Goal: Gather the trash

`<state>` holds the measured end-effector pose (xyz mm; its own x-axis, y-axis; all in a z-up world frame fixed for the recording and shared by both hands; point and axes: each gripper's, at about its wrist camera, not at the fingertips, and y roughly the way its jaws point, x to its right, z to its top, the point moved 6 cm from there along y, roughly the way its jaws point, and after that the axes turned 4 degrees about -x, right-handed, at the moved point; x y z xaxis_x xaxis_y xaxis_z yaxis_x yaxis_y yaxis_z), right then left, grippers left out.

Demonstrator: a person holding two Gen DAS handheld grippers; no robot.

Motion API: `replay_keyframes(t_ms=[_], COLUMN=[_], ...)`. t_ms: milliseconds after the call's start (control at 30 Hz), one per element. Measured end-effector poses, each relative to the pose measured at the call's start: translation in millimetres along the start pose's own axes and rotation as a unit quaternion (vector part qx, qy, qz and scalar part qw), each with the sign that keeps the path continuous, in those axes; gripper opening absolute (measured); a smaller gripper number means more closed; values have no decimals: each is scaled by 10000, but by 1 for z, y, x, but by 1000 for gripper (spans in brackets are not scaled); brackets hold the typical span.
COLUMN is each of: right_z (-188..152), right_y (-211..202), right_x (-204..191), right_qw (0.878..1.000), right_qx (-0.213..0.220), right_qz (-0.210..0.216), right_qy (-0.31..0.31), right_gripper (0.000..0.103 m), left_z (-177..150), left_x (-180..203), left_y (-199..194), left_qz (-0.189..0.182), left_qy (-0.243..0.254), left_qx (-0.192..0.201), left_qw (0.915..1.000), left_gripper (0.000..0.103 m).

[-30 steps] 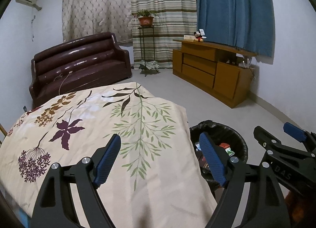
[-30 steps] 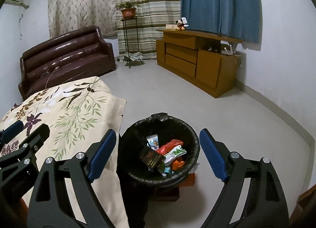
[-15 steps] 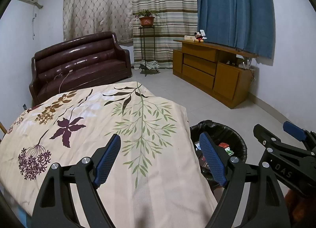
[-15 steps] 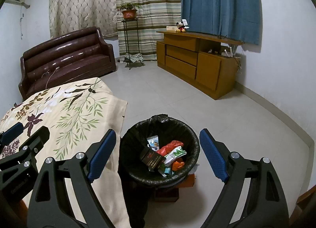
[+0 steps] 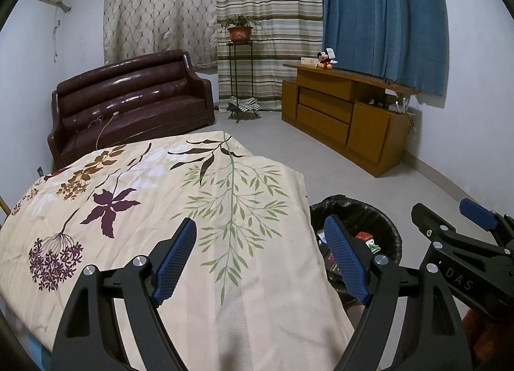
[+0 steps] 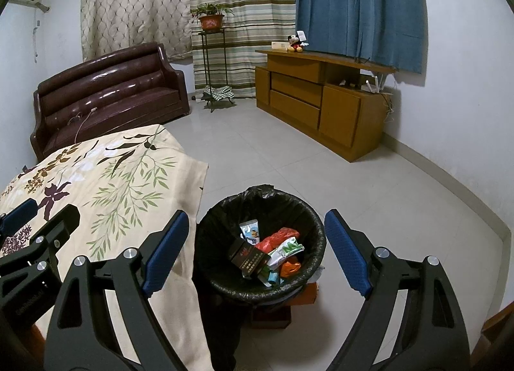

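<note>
A round bin with a black liner (image 6: 221,220) stands on the floor beside the table; it also shows in the left wrist view (image 5: 379,213). It holds several pieces of trash: a dark box (image 6: 249,257), a white tube (image 6: 250,232), red and green wrappers (image 6: 279,240). My right gripper (image 6: 255,253) is open and empty, held above the bin. My left gripper (image 5: 261,258) is open and empty above the floral cloth (image 5: 160,197) on the table. No trash shows on the cloth.
A brown leather sofa (image 5: 128,104) stands behind the table. A wooden cabinet (image 6: 324,104) with a plush toy (image 6: 296,43) lines the right wall. A plant stand (image 6: 213,59) is by the curtains. The tiled floor (image 6: 289,165) lies between them.
Both grippers have risen and pulled back slightly; the bin and table sit a little lower in view. Both stay open and empty.
</note>
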<state>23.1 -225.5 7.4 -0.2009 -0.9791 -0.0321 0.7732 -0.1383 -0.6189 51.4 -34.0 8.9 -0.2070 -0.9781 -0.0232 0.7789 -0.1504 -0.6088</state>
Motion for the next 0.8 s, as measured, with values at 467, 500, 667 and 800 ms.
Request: replay_keyframes(t_ms=[467,500,667,800], right_z=[0,0,0,0], right_y=[0,0,0,0], right_x=[-1,0,-1,-1], right_qw=[10000,10000,10000,10000], right_qx=[-3,-1,-2,-2], right_qz=[-3,-4,-7,-6], right_qy=[-2,-6,-8,-8], right_gripper=[84,84,84,84], left_z=[-1,0,0,-1], left_x=[-1,-1,-1,-2], left_y=[-2,-1,-1,-2], left_qz=[-9,-8,-10,-11], left_qy=[-6,-7,-13,-15], left_qx=[-3,-3,-2,-1], left_qw=[10000,10000,10000,10000], left_gripper=[79,79,79,79])
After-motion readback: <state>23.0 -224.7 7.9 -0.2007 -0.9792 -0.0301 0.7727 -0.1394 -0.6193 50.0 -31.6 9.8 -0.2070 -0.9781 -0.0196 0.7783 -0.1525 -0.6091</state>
